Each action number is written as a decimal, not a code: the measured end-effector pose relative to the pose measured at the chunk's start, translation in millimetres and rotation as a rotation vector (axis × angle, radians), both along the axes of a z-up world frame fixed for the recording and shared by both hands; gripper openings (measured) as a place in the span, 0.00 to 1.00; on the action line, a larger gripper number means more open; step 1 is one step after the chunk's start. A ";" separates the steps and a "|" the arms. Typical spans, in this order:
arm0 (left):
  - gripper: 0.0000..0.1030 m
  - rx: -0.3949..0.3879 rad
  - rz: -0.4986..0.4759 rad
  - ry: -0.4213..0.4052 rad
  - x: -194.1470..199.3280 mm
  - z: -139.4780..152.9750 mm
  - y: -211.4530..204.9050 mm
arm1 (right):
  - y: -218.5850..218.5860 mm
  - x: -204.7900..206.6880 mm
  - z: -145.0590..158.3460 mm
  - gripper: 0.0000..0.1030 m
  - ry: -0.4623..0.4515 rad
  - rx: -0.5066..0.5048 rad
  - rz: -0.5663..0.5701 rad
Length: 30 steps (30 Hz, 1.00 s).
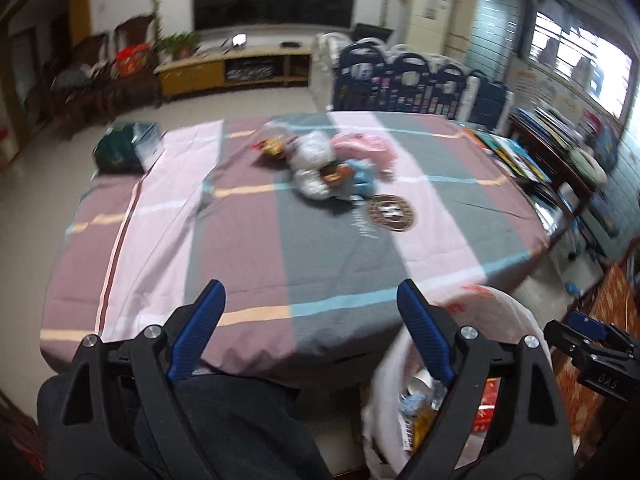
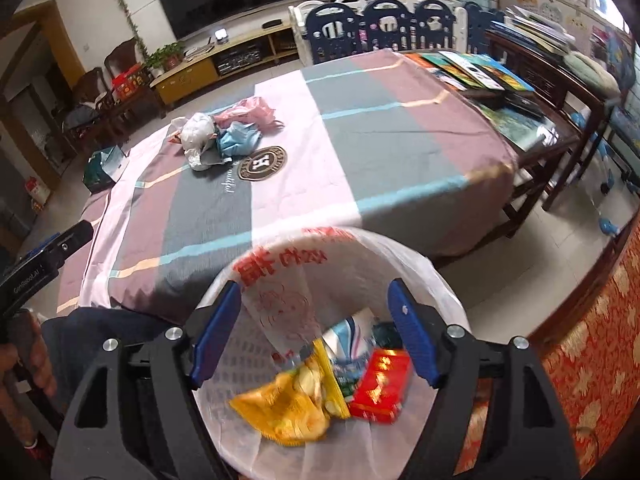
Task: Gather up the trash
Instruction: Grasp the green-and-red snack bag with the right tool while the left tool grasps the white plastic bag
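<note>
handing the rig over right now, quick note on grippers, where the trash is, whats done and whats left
Left gripper: open, empty, over the near table edge.
Right gripper: open, empty, above the bin.
Done: yellow snack bag, red packet and other wrappers are in the bin.
Left: trash pile (white, pink, blue bags) at the far side of the table, by the round logo.

left hand-held gripper (image 1: 310, 300) spread, empty, over striped tablecloth (image 1: 240, 240); trash pile (image 1: 324, 164) beyond.

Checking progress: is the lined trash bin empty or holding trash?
Holding trash: the trash bin contains a yellow snack bag, a red packet and other wrappers.
</note>
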<state>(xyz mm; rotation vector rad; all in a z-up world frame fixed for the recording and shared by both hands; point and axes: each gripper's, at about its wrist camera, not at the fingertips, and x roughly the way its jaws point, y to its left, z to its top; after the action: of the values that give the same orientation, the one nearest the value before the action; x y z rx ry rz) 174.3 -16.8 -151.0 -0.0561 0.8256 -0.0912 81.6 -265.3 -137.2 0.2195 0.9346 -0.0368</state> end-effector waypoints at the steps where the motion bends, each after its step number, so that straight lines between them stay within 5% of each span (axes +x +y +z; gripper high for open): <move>1: 0.85 -0.011 0.025 0.016 8.7 -4.0 10.6 | 4.9 12.0 -2.0 0.72 -0.003 -0.011 0.013; 12: 0.85 -0.072 0.194 0.063 76.1 -23.4 96.6 | 87.3 211.5 -16.4 0.71 -0.091 -0.018 0.133; 15: 0.85 -0.106 0.216 0.082 83.7 -32.1 111.7 | 113.2 263.3 -29.8 0.66 -0.052 -0.055 0.156; 18: 0.85 -0.111 0.223 0.093 91.6 -37.7 119.0 | 133.9 296.8 -53.4 0.46 0.018 -0.116 0.179; 20: 0.85 -0.108 0.225 0.090 96.6 -39.1 121.9 | 137.9 302.9 -65.7 0.17 0.055 -0.106 0.202; 22: 0.85 -0.112 0.228 0.080 102.6 -38.8 123.9 | 138.5 295.3 -70.9 0.05 0.070 -0.033 0.246; 30: 0.85 -0.151 0.208 0.052 123.9 -33.0 117.0 | 134.4 217.7 -62.0 0.03 0.086 0.208 0.391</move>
<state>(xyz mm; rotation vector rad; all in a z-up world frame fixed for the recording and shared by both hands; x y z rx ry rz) 298.2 100.2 -184.0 -0.2868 0.8598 0.0441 299.3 -130.9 -199.1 0.2254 1.0540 0.4162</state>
